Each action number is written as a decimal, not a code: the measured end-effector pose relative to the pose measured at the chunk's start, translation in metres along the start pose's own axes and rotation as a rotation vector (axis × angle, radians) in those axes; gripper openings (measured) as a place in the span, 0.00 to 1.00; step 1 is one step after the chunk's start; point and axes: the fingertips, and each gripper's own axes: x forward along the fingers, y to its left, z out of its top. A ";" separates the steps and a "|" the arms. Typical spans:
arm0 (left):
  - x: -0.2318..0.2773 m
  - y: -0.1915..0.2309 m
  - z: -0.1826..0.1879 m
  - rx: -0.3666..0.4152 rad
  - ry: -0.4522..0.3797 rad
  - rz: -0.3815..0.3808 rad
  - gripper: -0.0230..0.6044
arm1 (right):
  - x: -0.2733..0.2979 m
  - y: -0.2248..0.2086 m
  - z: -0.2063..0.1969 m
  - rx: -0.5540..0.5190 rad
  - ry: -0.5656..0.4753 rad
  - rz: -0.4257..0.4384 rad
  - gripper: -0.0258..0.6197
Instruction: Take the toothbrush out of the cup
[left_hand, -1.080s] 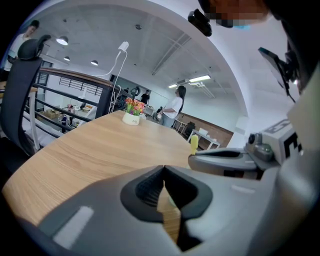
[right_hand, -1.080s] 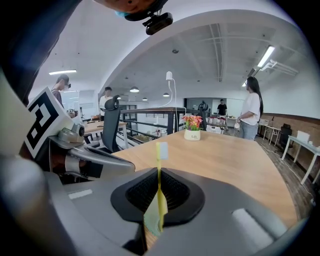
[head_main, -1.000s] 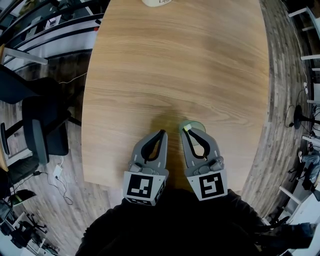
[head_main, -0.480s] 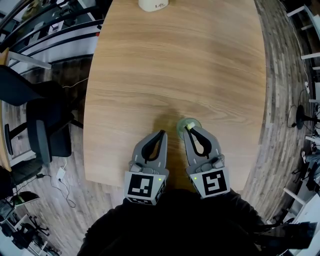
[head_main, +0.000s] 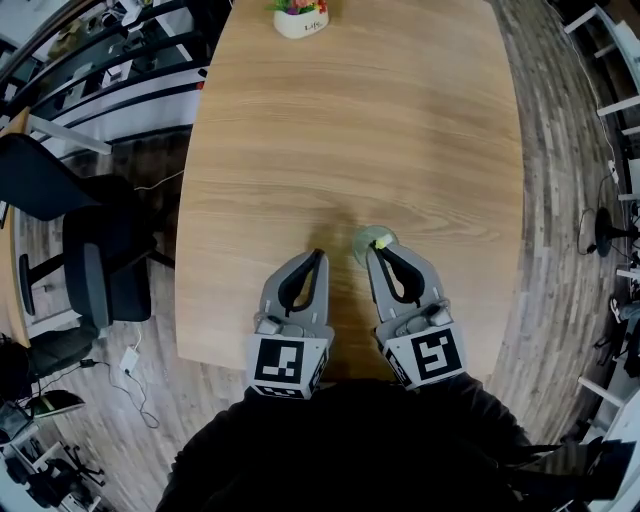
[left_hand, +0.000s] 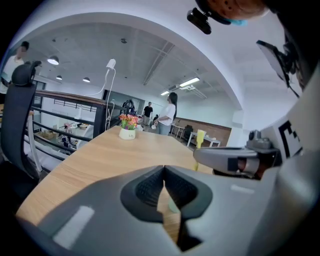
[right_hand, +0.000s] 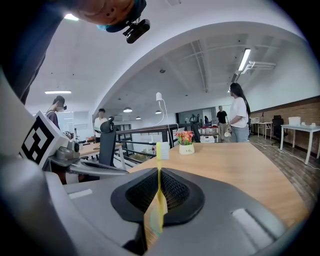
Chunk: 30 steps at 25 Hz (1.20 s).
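Pinching the yellow toothbrush (right_hand: 158, 157) upright between its jaws, the right gripper (right_hand: 159, 172) hovers over the near part of the desk (head_main: 350, 130), the brush's pale head standing above the jaw tips. Directly beneath those tips in the head view sits the pale green cup (head_main: 366, 237) on the desk; whether the brush's lower end has cleared its rim cannot be told. Just beside it, the left gripper (head_main: 318, 256) has its jaws pressed together on nothing. At the far end of the desk stands a white flower pot (head_main: 301, 15) with bright flowers. A dark office chair (head_main: 90, 260) stands on the floor off the desk's left side.
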 end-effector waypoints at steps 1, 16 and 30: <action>-0.003 -0.001 0.002 0.004 -0.008 0.000 0.05 | -0.003 0.000 0.004 0.008 -0.014 -0.002 0.06; -0.053 -0.041 0.045 0.078 -0.123 -0.016 0.05 | -0.091 -0.012 0.084 0.042 -0.259 -0.071 0.06; -0.135 -0.123 0.070 0.176 -0.289 0.060 0.05 | -0.218 -0.016 0.062 0.017 -0.275 -0.075 0.06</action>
